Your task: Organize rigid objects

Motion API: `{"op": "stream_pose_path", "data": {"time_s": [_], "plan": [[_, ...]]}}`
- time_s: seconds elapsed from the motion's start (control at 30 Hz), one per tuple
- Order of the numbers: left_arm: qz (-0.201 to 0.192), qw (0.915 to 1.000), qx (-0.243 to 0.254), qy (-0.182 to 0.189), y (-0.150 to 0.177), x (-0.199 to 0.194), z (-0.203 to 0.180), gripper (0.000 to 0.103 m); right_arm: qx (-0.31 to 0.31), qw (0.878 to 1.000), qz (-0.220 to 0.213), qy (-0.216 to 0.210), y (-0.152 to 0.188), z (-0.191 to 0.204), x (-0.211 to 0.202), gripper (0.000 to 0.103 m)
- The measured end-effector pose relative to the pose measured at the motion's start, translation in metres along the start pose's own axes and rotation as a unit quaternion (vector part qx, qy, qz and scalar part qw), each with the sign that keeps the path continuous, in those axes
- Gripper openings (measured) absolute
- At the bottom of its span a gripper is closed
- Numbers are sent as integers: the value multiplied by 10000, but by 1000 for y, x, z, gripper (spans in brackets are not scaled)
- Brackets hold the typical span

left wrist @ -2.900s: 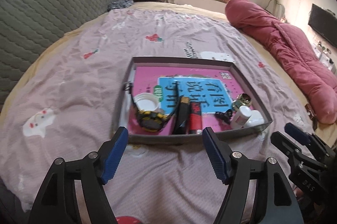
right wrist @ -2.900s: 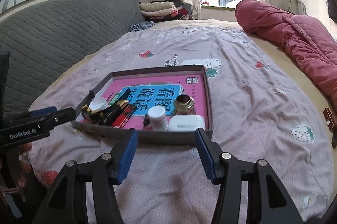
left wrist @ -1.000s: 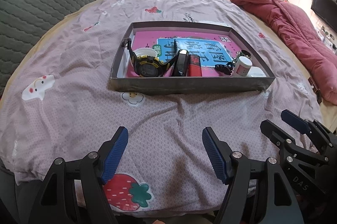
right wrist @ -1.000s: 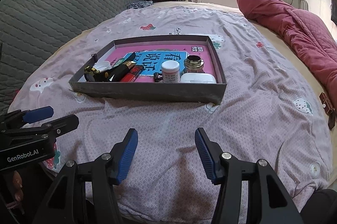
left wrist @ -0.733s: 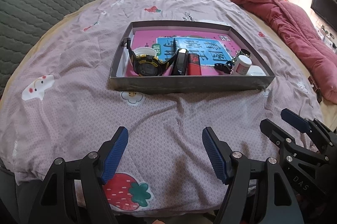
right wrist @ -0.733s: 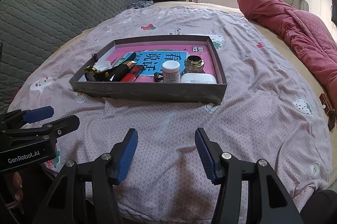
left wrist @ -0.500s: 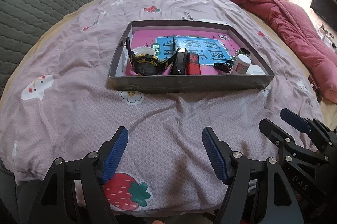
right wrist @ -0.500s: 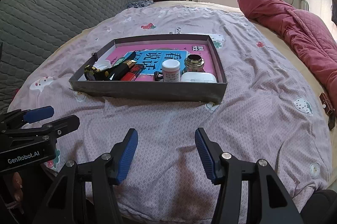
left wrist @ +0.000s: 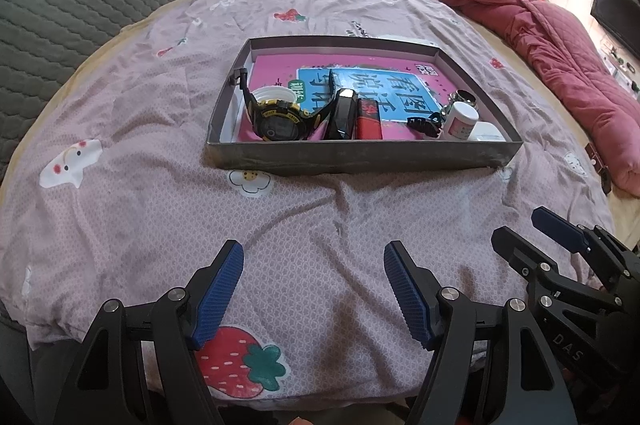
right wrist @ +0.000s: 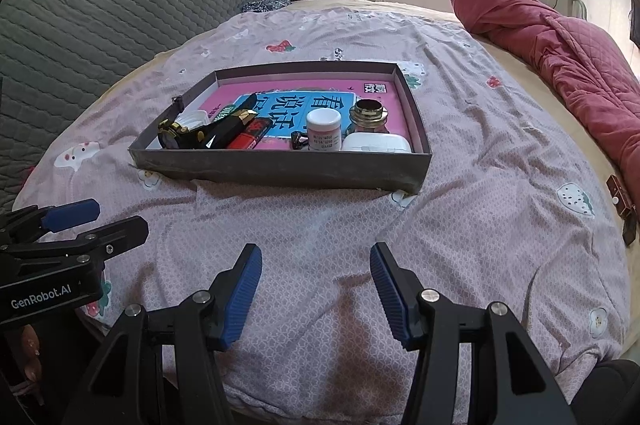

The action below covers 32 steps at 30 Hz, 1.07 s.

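Across the middle of both wrist views, a shallow grey rectangular cardboard tray (left wrist: 360,157) is lying on a bed covered by a pale pink sheet printed with strawberries (left wrist: 160,185). Inside the tray, a pink and blue book with large characters (left wrist: 360,81) is covering the floor. Along the near wall, a black and yellow digital wristwatch (left wrist: 278,121) is resting at the left beside a white round lid (left wrist: 272,94); next to it a black faceted tube (left wrist: 342,117) and a red tube (left wrist: 369,119) are lying side by side. Toward the right, a small white-capped bottle (right wrist: 324,129), a brass-topped glass jar (right wrist: 370,115) and a white rounded case (right wrist: 376,144) are sitting close together.

At the bottom of the left wrist view, the left gripper (left wrist: 314,289) is hanging with blue pads spread wide, pinching nothing, well short of the tray. The right gripper (right wrist: 316,289) is likewise gaping empty over the sheet. A crimson quilted duvet (right wrist: 560,49) is lying at the upper right.
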<state>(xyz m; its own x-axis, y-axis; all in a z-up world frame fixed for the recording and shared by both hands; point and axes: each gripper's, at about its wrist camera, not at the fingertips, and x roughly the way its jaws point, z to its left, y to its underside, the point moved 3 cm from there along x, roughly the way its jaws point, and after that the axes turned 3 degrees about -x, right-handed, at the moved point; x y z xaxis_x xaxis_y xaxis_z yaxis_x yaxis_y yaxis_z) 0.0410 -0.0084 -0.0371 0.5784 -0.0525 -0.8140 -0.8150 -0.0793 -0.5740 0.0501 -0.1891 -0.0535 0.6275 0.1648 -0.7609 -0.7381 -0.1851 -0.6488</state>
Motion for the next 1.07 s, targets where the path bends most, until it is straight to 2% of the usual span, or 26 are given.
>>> {"op": "stream_pose_path", "data": {"time_s": [1.07], "plan": [[-37, 9998, 76, -159, -1, 8, 6, 74, 89, 9999, 116, 56, 2, -6, 11, 56]]}}
